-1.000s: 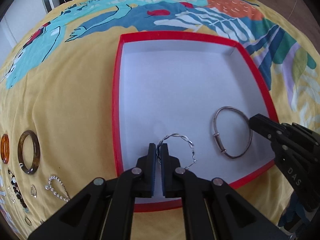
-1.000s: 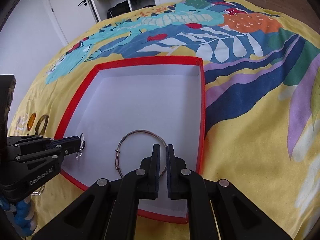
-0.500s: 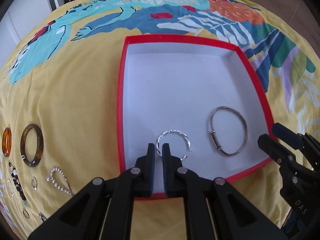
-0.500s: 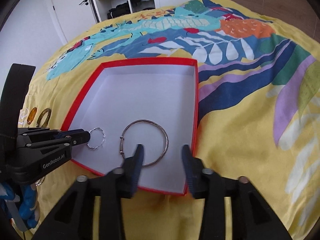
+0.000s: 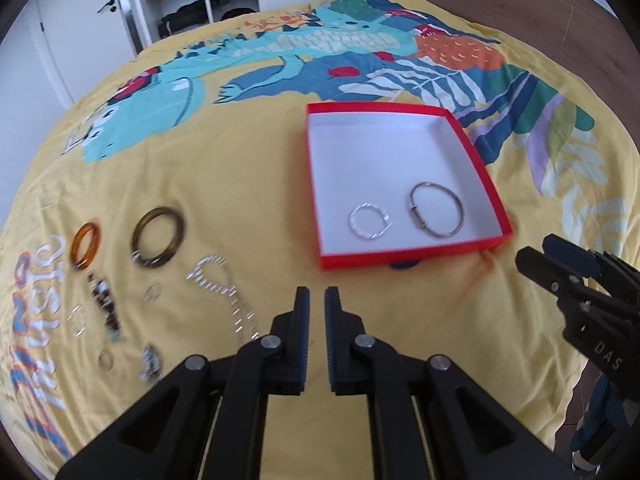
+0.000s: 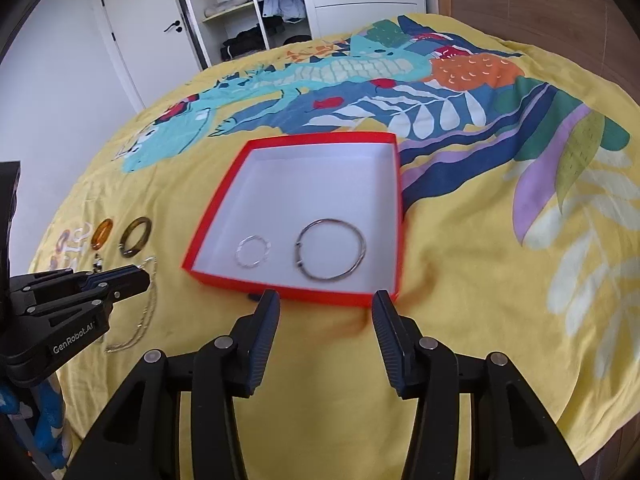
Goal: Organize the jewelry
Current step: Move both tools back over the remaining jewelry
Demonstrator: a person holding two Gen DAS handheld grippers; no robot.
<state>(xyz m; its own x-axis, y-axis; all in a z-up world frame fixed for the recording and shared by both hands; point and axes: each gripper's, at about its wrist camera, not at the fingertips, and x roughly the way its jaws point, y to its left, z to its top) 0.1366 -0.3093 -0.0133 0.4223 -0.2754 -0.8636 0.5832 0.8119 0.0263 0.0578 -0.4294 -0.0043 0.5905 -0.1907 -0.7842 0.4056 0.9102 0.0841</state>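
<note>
Bed with a printed yellow cover, a red box and loose jewelry laid out on it

The bed (image 5: 248, 184) wears a yellow cover printed with a teal creature, blue and white leaves and an orange patch toward the far side. Right of the middle sits a shallow red box (image 5: 404, 257) with a white inside. Well left of it, on the cover, lie an amber ring (image 5: 84, 246) and, just to its right, a brown bangle (image 5: 159, 236). Nearer than these lie a silver chain (image 5: 224, 292), a dark beaded strand (image 5: 105, 300) and several small clear rings (image 5: 77, 320), all blurred. Blue and orange lettering runs along the cover's near left edge.
</note>
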